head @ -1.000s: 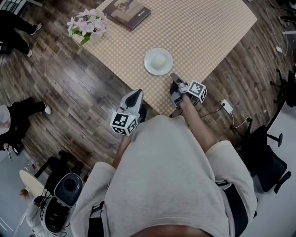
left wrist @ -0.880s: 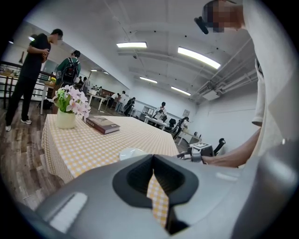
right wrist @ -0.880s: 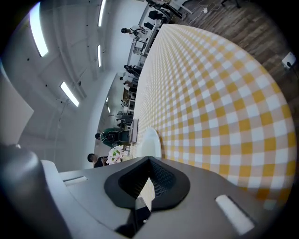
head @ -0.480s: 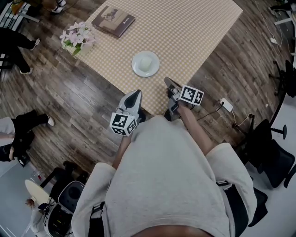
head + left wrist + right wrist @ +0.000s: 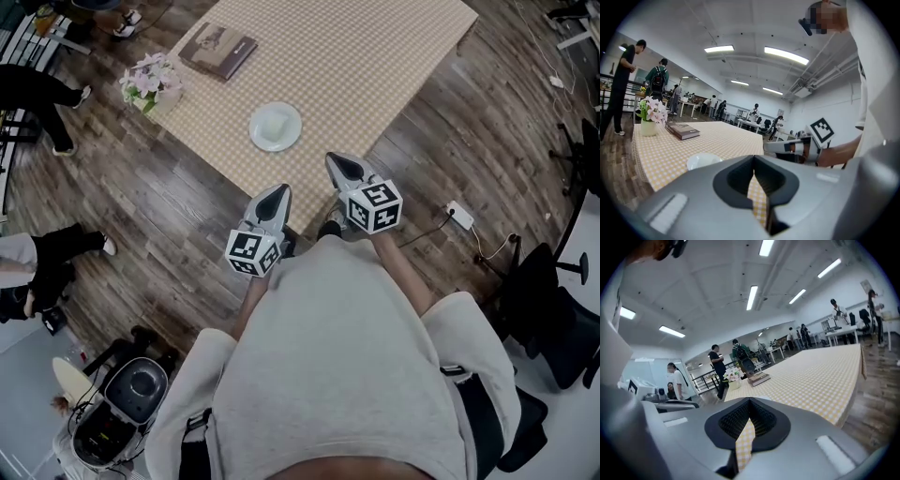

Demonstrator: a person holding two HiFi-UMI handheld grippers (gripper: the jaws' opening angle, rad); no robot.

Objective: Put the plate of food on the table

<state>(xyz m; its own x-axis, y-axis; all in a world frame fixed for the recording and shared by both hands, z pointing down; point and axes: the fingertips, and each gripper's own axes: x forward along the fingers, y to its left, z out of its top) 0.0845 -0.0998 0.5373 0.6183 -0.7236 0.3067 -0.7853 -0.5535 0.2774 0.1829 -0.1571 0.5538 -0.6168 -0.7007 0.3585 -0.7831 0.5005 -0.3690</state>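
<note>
Plate of food (image 5: 276,127) rests flat on the checked desk (image 5: 375,56), toward the 7 o'clock side of the cloth in the head view. A pale mound sits at its middle; what the food is I cannot tell. Nothing touches the plate.

At about 5 o'clock from it, and apart from it, the right gripper (image 5: 336,161) hangs over the near part of the desk. Its jaws are drawn together with nothing between them, and only a sliver of checked cloth shows through the seam in the right gripper view. The left gripper (image 5: 274,190) sits at roughly 6 o'clock from the plate, at the desk's near edge by the wood floor (image 5: 169,216). Its jaws are likewise closed and empty, and its tip is aimed toward the plate.

Farther out, at 11 o'clock from the plate, a book (image 5: 217,50) lies on the cloth. At 10 o'clock a pot of pink flowers (image 5: 148,80) stands by the desk's corner.

Judged from this, the placing looks done: the plate is set down and let go, with both grippers clear of it. Little seems left beyond backing away.
</note>
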